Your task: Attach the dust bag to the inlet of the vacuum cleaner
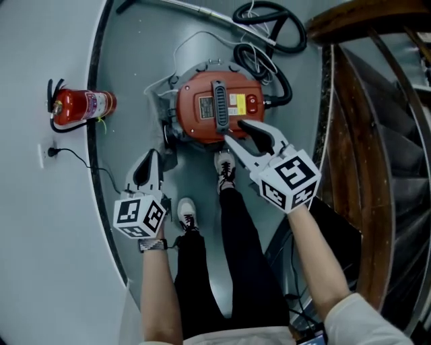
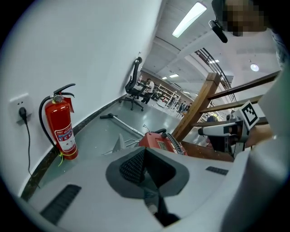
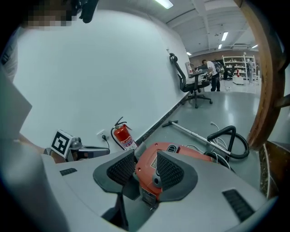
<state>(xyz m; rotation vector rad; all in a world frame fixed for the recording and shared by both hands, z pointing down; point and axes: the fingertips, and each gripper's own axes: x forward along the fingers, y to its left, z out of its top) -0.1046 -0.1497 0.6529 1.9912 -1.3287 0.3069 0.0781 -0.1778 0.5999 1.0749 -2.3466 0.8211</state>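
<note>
At the far left, a red fire extinguisher [image 1: 81, 106] stands against the wall beside a socket [image 1: 42, 153]. The left tool [image 1: 152, 160] hangs clenched and empty above the floor, near the vacuum cleaner's left side. The orange vacuum cleaner [image 1: 202, 114] sits on the grey floor just beyond the person's shoes [image 1: 186, 214]. A pale grey bag [image 1: 199, 48], seemingly the dust bag, lies against its far side. The right tool [image 1: 236, 132] is released, its jaws spread above the vacuum's top with nothing gripped. A black hose [image 1: 269, 20] coils at the far right, beside a wooden railing [image 1: 363, 27].
</note>
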